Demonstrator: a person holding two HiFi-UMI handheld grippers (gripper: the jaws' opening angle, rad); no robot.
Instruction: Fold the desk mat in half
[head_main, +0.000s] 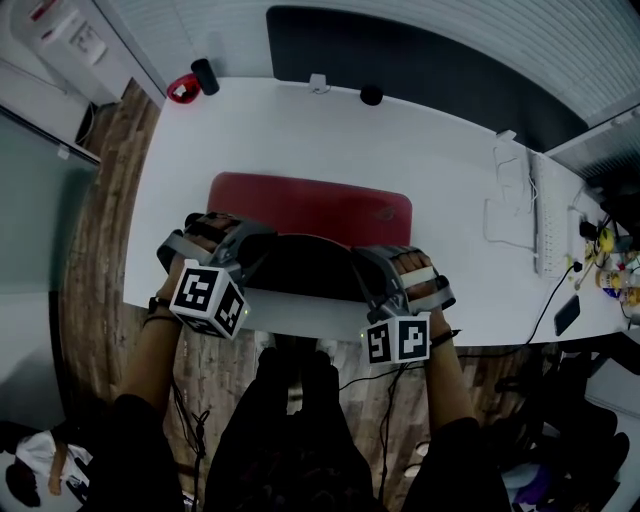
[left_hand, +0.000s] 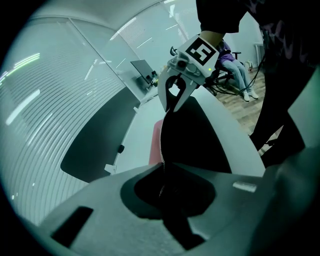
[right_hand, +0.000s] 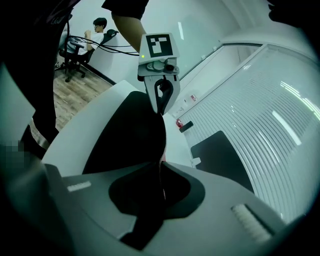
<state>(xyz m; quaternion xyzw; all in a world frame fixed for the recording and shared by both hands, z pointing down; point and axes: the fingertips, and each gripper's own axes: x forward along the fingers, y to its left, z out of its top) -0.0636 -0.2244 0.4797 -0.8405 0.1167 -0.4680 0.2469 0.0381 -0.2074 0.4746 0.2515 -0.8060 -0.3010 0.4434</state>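
The person stands at the near edge of the white worktop (head_main: 440, 150) with a gripper in each hand. The desk mat (head_main: 310, 205) lies toward that near edge, somewhat left of the middle. Its far strip rests flat on the worktop, red face up, while its near part is raised off the surface and shows a black underside. The left gripper (left_hand: 164, 172) has its jaws clenched on the raised edge near the mat's left end. The right gripper (right_hand: 160, 172) has its jaws clamped on the same edge near the right end (the thin edge runs straight into each pair of jaws). The stretch between them shows as one dark sheet. A white keyboard (head_main: 550, 215) lies near the worktop's right edge, well apart from the mat. A small red thing (head_main: 183, 88) sits at the far left corner.
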